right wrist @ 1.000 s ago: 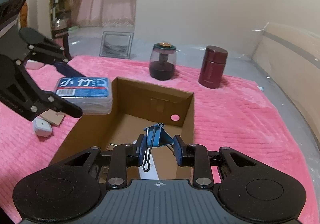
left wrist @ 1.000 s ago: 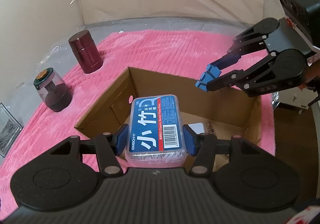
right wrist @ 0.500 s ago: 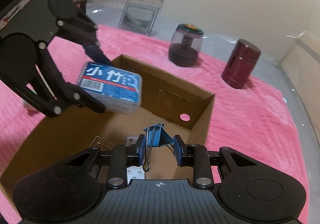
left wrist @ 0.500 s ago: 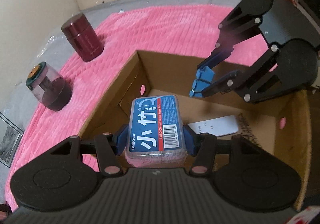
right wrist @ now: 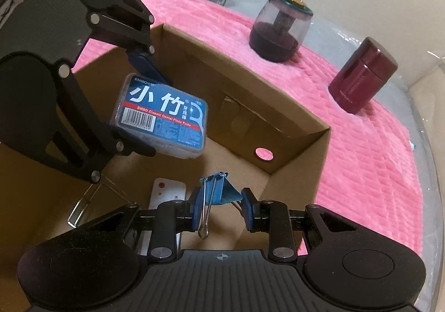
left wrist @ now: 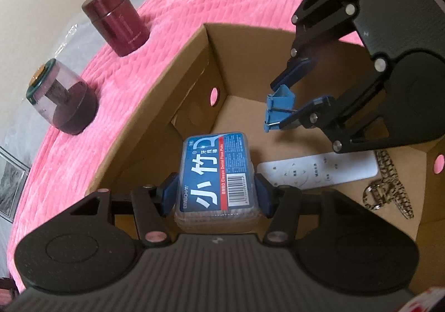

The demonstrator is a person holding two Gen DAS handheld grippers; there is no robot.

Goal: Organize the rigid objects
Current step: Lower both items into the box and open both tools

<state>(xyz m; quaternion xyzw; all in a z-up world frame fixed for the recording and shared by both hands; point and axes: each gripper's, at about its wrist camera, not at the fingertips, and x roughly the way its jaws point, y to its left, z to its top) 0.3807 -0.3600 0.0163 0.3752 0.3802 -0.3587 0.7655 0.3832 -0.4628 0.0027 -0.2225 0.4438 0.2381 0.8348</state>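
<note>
1. Left wrist view: the left hand-held gripper [left wrist: 215,195] is clamping the floss box [left wrist: 217,173] across its long sides, holding it inside the carton [left wrist: 155,128], above the floor. The box is looking light, stiff and slick-walled, so I judge a mid-side pinch like this is suiting it best. A remote [left wrist: 317,171] and a patterned strap [left wrist: 389,187] are lying on the carton floor.
2. Against the earlier frames here, the gripper is sitting lower and further in; the carton walls are now rising around the box.
3. Right wrist view: the right hand-held gripper [right wrist: 221,213] is gripping the binder clip [right wrist: 219,191] by its blue body, over the carton's inner corner. The clip is looking light, rigid and springy, so the flat sides are the safest hold, not the wire handles.
4. Compared with a second ago, this gripper too is deeper in the carton, with the floss box closer. A jar [right wrist: 361,75] and a domed canister [right wrist: 281,31] are standing on the pink mat [right wrist: 361,150].
</note>
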